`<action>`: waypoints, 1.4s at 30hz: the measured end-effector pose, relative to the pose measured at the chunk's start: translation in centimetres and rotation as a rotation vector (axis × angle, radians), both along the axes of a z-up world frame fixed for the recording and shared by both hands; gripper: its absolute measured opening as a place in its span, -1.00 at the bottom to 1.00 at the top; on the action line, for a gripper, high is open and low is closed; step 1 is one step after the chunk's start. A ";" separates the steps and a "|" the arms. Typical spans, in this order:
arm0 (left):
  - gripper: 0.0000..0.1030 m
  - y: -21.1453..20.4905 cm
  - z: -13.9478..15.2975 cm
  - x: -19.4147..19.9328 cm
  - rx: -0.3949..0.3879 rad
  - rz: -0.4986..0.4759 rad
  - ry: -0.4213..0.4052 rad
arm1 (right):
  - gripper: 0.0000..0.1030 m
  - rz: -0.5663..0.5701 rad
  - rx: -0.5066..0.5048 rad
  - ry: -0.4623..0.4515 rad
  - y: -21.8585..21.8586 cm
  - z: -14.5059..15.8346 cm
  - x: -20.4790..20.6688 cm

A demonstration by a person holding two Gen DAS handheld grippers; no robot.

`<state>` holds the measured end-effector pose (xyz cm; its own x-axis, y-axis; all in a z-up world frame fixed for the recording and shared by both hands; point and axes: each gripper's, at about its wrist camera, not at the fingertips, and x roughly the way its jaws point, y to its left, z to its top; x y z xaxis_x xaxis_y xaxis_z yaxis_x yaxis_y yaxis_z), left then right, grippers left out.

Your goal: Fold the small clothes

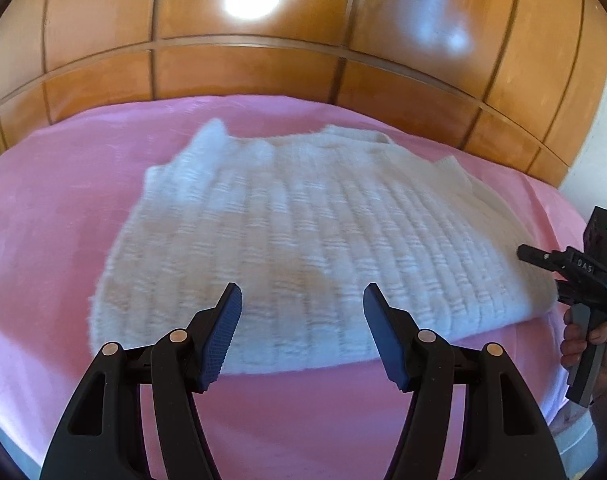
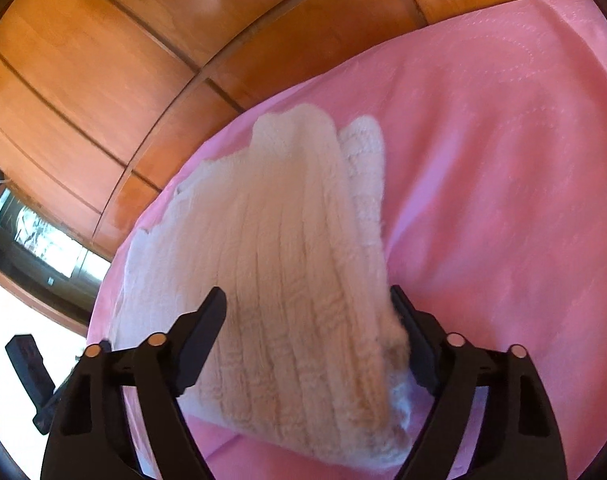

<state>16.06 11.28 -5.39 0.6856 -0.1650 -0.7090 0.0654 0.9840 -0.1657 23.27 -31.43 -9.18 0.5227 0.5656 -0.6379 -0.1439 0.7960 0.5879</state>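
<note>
Between my right gripper's fingers sits a raised fold of the cream knit sweater. Its jaws stand fairly wide with the wool filling the gap: the right-hand pad is against the fuzzy edge, the left-hand finger looks clear of the fabric, so I cannot tell whether it truly pinches. I read the cloth as lifted here, its ribbed layer tilted up toward the lens with a second layer showing behind it.

From my left wrist view, the sweater lies spread on the pink bedcover, near the front edge, its collar end toward the wooden panelling. My left gripper hovers just above the near hem, jaws roughly half open, blue pads empty and apart from the wool.

At the right border of that view I see the right gripper at the sweater's corner, with the person's hand wrapped around its grey handle.

Beyond the bed, glossy wooden panels fill the background.
</note>
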 end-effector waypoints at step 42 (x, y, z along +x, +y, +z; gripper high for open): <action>0.44 12.4 -2.8 1.0 -0.117 0.261 0.098 | 0.06 -0.021 -0.035 0.079 3.1 -0.2 -1.1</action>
<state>17.08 23.64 -8.19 0.6446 -0.0766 -0.7607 -0.2091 0.9394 -0.2718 22.17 -28.30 -9.41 0.4814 0.5317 -0.6968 -0.0807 0.8185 0.5688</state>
